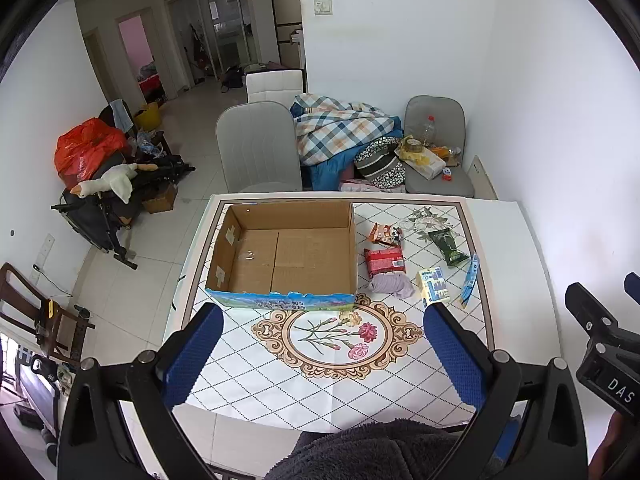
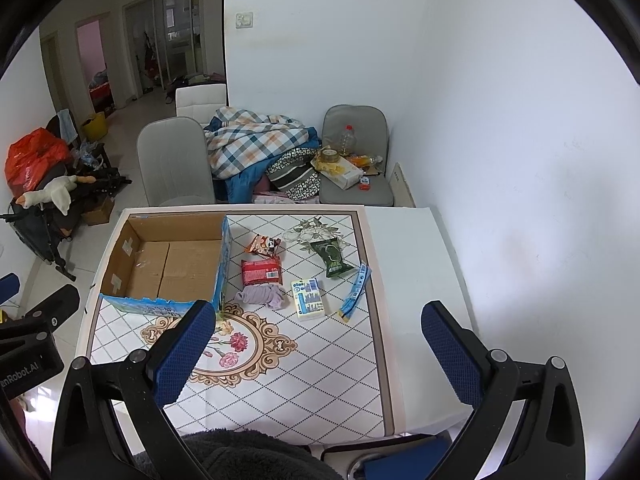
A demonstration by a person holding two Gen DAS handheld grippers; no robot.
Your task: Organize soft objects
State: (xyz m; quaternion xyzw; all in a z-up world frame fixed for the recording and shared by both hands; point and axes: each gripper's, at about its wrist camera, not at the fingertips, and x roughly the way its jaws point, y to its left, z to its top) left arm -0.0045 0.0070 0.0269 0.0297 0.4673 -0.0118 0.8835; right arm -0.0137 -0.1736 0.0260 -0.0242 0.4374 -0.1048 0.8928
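An open, empty cardboard box (image 1: 288, 256) (image 2: 172, 264) sits on the table's far left. To its right lie a crumpled lilac cloth (image 1: 390, 285) (image 2: 262, 296), a red packet (image 1: 385, 261) (image 2: 262, 271), an orange snack bag (image 1: 385, 234) (image 2: 264, 245), a green packet (image 1: 448, 246) (image 2: 331, 258), a yellow-blue sponge pack (image 1: 434, 285) (image 2: 309, 299) and a blue tube (image 1: 470, 276) (image 2: 356, 290). My left gripper (image 1: 322, 356) is open and empty above the table's near side. My right gripper (image 2: 320, 354) is open and empty, near the objects.
The table (image 1: 320, 384) has a diamond-patterned cloth with a flower medallion. Two grey chairs (image 1: 256, 148) and a pile of bedding (image 1: 340, 128) stand behind it. A white wall is at the right. Clutter and a stroller (image 1: 104, 184) stand on the floor at the left.
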